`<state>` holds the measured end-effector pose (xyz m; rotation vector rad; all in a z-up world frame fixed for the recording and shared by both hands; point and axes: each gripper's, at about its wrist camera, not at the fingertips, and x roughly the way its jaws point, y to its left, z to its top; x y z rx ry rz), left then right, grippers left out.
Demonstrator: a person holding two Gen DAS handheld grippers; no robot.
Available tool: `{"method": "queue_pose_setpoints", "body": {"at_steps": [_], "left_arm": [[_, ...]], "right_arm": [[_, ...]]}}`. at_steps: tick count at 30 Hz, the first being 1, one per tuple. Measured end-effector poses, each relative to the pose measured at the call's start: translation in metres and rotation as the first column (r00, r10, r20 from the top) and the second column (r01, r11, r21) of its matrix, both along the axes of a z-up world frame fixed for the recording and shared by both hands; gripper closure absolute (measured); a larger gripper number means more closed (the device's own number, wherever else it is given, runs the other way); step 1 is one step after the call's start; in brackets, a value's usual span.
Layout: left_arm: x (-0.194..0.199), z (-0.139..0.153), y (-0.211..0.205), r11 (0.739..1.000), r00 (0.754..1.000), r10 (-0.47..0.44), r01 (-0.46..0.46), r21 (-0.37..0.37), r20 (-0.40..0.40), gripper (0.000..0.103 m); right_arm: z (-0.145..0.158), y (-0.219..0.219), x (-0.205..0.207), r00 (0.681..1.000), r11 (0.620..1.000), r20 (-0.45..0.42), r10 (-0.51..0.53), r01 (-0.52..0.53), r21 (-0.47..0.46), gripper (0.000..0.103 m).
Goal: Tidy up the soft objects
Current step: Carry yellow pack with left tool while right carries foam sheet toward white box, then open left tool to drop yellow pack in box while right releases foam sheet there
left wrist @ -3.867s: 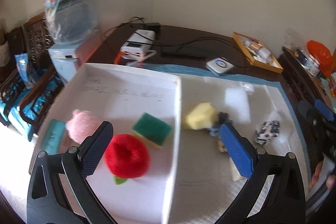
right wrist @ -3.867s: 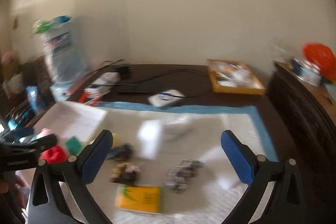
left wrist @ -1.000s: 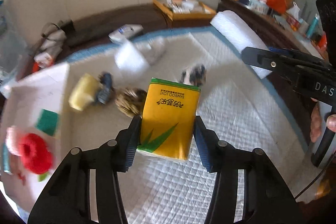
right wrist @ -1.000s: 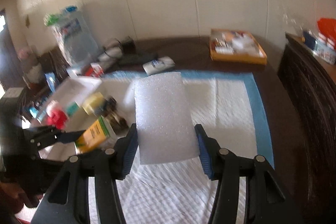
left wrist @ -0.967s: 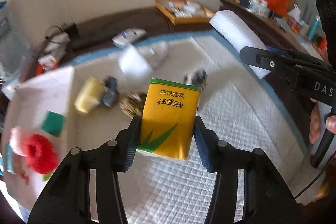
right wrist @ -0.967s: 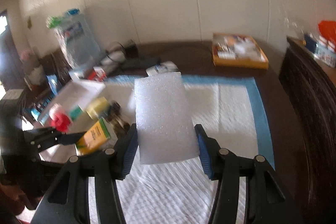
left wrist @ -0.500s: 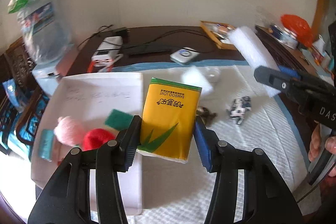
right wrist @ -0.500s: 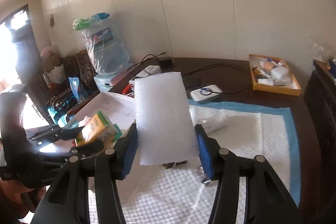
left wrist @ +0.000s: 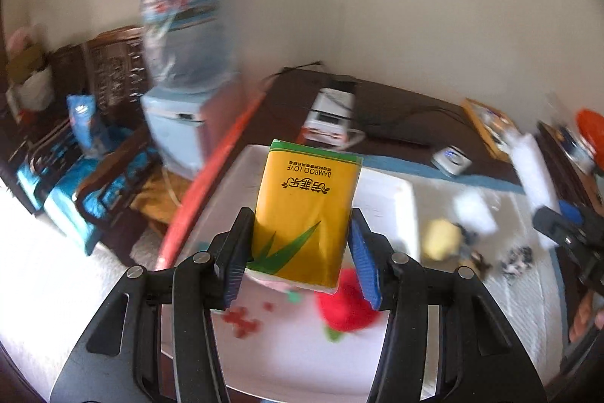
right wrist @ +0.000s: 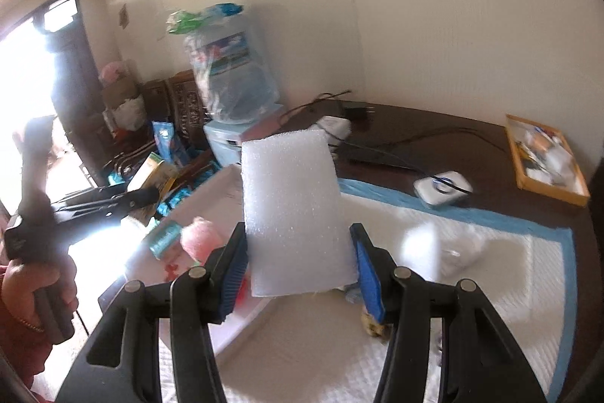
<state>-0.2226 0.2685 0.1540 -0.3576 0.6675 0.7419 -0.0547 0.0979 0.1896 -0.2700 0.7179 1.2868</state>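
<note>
My left gripper [left wrist: 300, 257] is shut on a yellow tissue pack [left wrist: 305, 218] and holds it above the white tray [left wrist: 381, 199]. A red plush [left wrist: 345, 306] lies in the tray below it. My right gripper [right wrist: 300, 270] is shut on a white foam block [right wrist: 294, 210], held above the tray's right edge [right wrist: 226, 184]. A pink plush [right wrist: 198, 240] and a teal packet [right wrist: 164, 238] lie in the tray. In the right wrist view the left gripper [right wrist: 109, 195] and tissue pack [right wrist: 153, 176] show at left. A yellow sponge [left wrist: 439, 238] lies on the white pad [left wrist: 528, 293].
A water dispenser [left wrist: 185, 70] stands left of the table. A white device [right wrist: 441, 189], cables and an orange tray [right wrist: 543, 153] sit at the back of the dark table. Small toys [left wrist: 515, 257] and a clear bag [right wrist: 458, 252] lie on the pad.
Both grippers have swung left with their loads. The left gripper now holds the tissue pack over the tray; the right brings the foam toward the tray's edge.
</note>
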Motion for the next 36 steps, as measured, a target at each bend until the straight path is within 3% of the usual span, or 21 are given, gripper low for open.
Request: {"method": "queue_pose_setpoints", "body": {"at_steps": [5,10,15,16,18,19,20,21,22,26,36], "left_arm": [[-0.02,-0.006,0.033,0.997,0.997,0.076,-0.076,-0.012,-0.014,0.053],[-0.015,-0.031,0.044,0.997,0.997,0.048,-0.051,-0.052,-0.062,0.052],[0.0,-0.059,0.068,0.991,0.993,0.025,-0.039,-0.125,-0.115,0.052],[0.001,-0.062,0.073,0.99,0.992,0.027,-0.044,-0.137,-0.119,0.049],[0.001,-0.066,0.081,0.987,0.992,0.034,-0.052,-0.149,-0.122,0.031],[-0.001,-0.067,0.084,0.987,0.992,0.043,-0.061,-0.149,-0.122,0.011],[-0.002,-0.067,0.087,0.987,0.993,0.044,-0.06,-0.152,-0.108,0.0],[-0.004,-0.066,0.089,0.987,0.995,0.044,-0.057,-0.148,-0.094,0.0],[-0.005,-0.065,0.089,0.989,0.995,0.044,-0.055,-0.137,-0.086,0.0],[-0.01,-0.057,0.087,0.996,0.996,0.044,-0.05,-0.069,-0.079,0.0],[-0.012,-0.046,0.076,0.995,0.998,0.056,-0.059,-0.079,-0.039,0.0]], "right_arm": [[-0.022,0.032,-0.022,0.998,0.998,-0.06,0.036,-0.038,-0.047,0.05],[-0.057,0.076,-0.033,0.992,0.987,-0.112,0.05,-0.066,-0.149,0.05],[-0.076,0.105,-0.041,0.991,0.98,-0.129,0.025,-0.05,-0.192,0.049],[-0.078,0.108,-0.041,0.991,0.98,-0.134,0.014,-0.04,-0.194,0.049],[-0.082,0.112,-0.042,0.988,0.982,-0.153,-0.003,-0.026,-0.189,0.049],[-0.083,0.113,-0.043,0.986,0.982,-0.167,-0.006,-0.025,-0.185,0.039],[-0.084,0.114,-0.044,0.982,0.984,-0.187,0.003,-0.037,-0.176,0.029],[-0.085,0.115,-0.045,0.979,0.985,-0.205,0.009,-0.044,-0.168,0.011],[-0.086,0.114,-0.045,0.979,0.987,-0.206,0.003,-0.036,-0.158,0.0],[-0.083,0.108,-0.051,0.986,0.99,-0.164,-0.01,-0.013,-0.143,0.0],[-0.07,0.088,-0.057,0.995,0.992,-0.102,-0.022,0.01,-0.122,0.0]]}}
